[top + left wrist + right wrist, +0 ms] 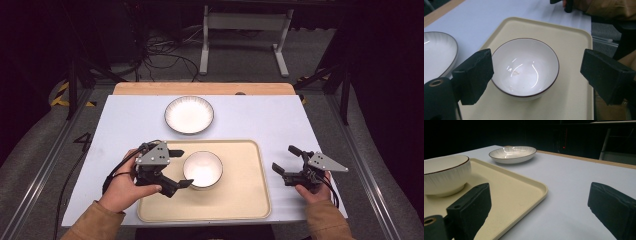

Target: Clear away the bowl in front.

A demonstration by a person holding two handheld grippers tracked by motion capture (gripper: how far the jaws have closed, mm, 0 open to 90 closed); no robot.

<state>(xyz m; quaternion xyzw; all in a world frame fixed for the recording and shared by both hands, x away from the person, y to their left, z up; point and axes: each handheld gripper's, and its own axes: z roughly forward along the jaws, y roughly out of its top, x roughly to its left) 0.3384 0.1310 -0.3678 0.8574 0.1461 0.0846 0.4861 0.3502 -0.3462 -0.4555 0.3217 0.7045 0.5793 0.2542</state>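
A white bowl (203, 169) with a dark rim stands upright on the beige tray (245, 200). My left gripper (181, 168) sits just left of the bowl, open, its jaws standing apart from the rim. In the left gripper view the bowl (525, 67) lies ahead between the wide-spread pads (474, 75), untouched. My right gripper (286, 159) rests open on the table to the right of the tray, holding nothing. The right gripper view has the bowl (445, 173) at far left on the tray (519, 187).
A shallow white ribbed dish (189, 114) sits on the white table top (260, 120) behind the tray; it appears as the dish (512, 153) in the right gripper view too. A wooden strip (202, 88) runs along the far table edge. Cables and a stand lie on the floor beyond.
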